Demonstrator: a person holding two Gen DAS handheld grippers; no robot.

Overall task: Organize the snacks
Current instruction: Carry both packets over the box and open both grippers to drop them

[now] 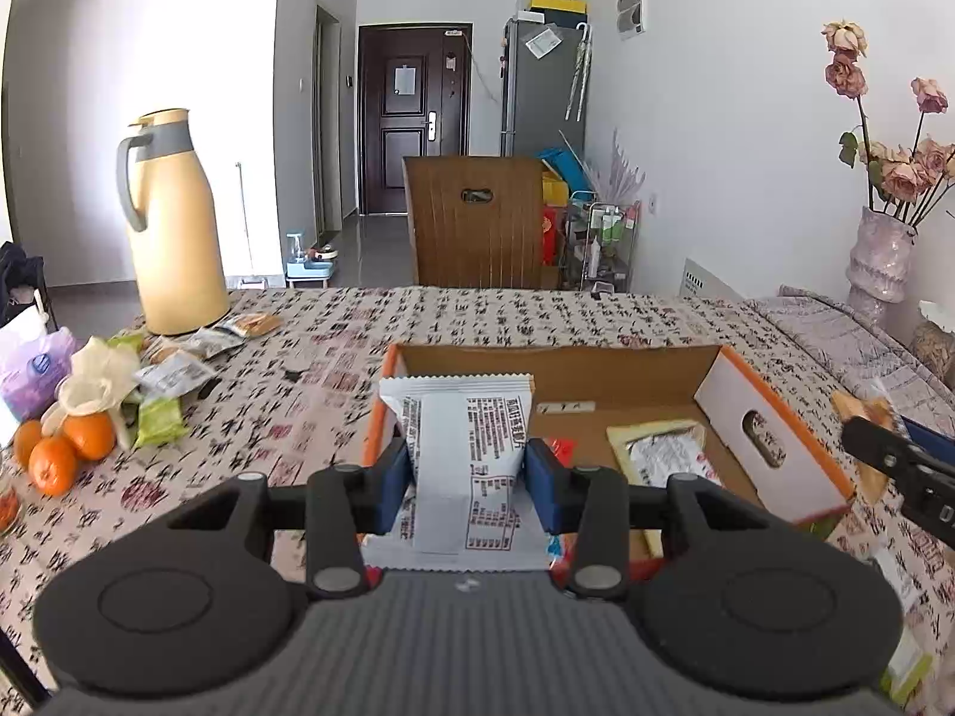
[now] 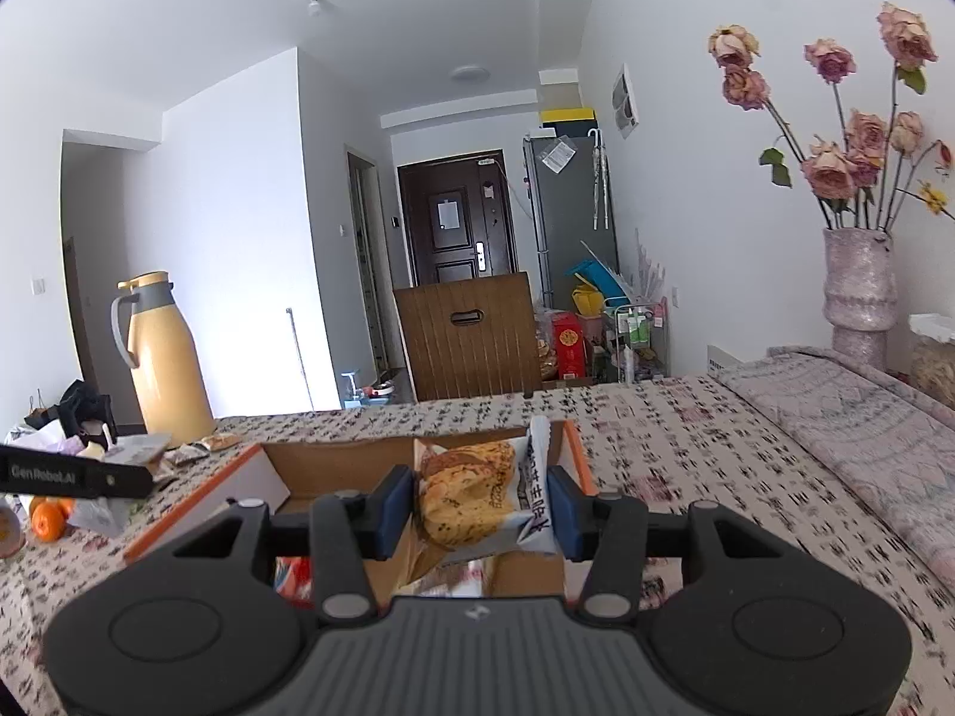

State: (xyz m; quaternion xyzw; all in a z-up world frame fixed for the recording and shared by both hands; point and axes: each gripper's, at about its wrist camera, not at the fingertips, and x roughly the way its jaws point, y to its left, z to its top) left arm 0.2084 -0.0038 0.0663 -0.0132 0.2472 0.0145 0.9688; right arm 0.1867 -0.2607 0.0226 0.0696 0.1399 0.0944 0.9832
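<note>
My left gripper (image 1: pixel 467 480) is shut on a white snack packet (image 1: pixel 462 459) with red print, held upright over the near left part of an open cardboard box (image 1: pixel 555 367) with orange edges. A silver-and-yellow packet (image 1: pixel 662 453) lies on the box floor. My right gripper (image 2: pixel 480 510) is shut on a clear packet with a golden pastry (image 2: pixel 468 498), held above the same box (image 2: pixel 334 453). The right gripper shows at the right edge of the left wrist view (image 1: pixel 895 465). Several loose snack packets (image 1: pixel 173 376) lie at the table's left.
A yellow thermos jug (image 1: pixel 173 227) stands at the far left of the patterned tablecloth (image 1: pixel 477 316). Oranges (image 1: pixel 65 447) and a purple bag (image 1: pixel 36 370) lie at the left edge. A vase of dried roses (image 2: pixel 859 292) stands at the right. A wooden chair back (image 1: pixel 477 221) is behind the table.
</note>
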